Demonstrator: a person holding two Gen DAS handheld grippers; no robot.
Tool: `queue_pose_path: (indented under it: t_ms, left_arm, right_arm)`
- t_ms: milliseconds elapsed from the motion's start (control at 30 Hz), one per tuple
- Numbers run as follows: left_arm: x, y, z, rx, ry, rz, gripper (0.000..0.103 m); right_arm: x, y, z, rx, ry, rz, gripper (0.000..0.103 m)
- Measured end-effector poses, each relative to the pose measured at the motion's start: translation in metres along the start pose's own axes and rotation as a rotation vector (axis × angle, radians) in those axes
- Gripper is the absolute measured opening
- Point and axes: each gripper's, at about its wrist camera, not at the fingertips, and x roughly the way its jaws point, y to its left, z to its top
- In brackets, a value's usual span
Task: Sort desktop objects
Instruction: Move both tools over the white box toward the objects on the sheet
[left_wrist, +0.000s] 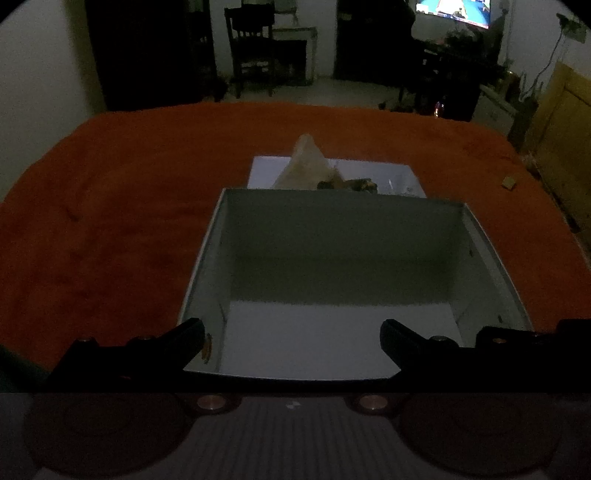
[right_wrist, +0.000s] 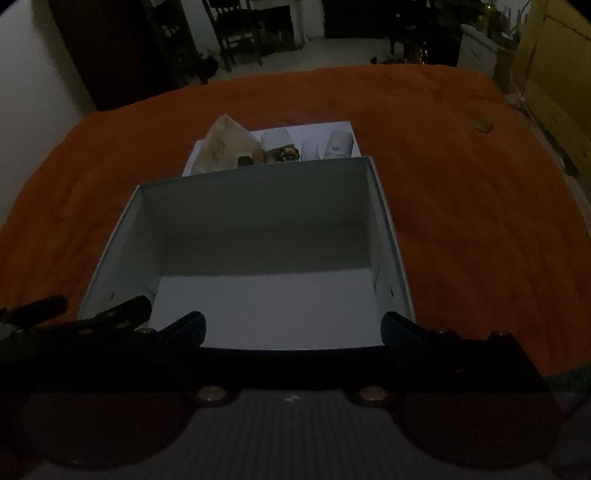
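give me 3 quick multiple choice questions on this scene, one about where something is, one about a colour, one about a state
1. Where does the pile of small objects lie?
A. inside the white box
B. on a white sheet beyond the box
C. on the floor

2. What colour is the table cover?
A. orange-red
B. blue
C. green

3. What state is the white box in?
A. shut with a lid
B. open and holding nothing
C. open and packed full

Answers:
1 B, the objects show past the box's far wall on the white sheet.
2 A, orange-red cloth surrounds the box.
3 B, its bare floor shows between the fingers of the open left tool and the open right tool.
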Motion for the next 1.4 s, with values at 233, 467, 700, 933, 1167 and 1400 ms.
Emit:
queue_pose_path:
  t_ms: [233, 467, 700, 933, 1167, 1400]
  left_arm:
    - [-0.002, -0.001, 0.0, -0.009, 0.003, 0.002, 0.103]
    - [-0.007, -0.008, 0.006, 0.032, -0.02, 0.067, 0.103]
    - [-0.018, -0.02, 0.023, 0.105, -0.062, 0.065, 0.103]
    - [-0.038, -0.028, 0.049, 0.209, -0.065, 0.023, 0.103]
    - [-0.035, -0.038, 0.081, 0.307, -0.106, 0.04, 0.103]
    - [-0.022, -0.05, 0.115, 0.403, -0.163, 0.082, 0.103]
  right_arm:
    - [0.002, 0.0, 0.0, -0.002, 0.014, 0.009, 0.103]
    - [-0.007, 0.006, 0.01, -0.063, -0.037, -0.093, 0.103]
    - [-0.015, 0.005, 0.027, -0.078, -0.059, -0.098, 0.103]
    - [-0.041, 0.002, 0.055, -0.112, -0.05, -0.079, 0.103]
    - [-0.05, -0.001, 0.1, -0.11, 0.046, -0.028, 0.103]
    - [-0.041, 0.011, 0.15, -0.139, 0.049, -0.03, 0.103]
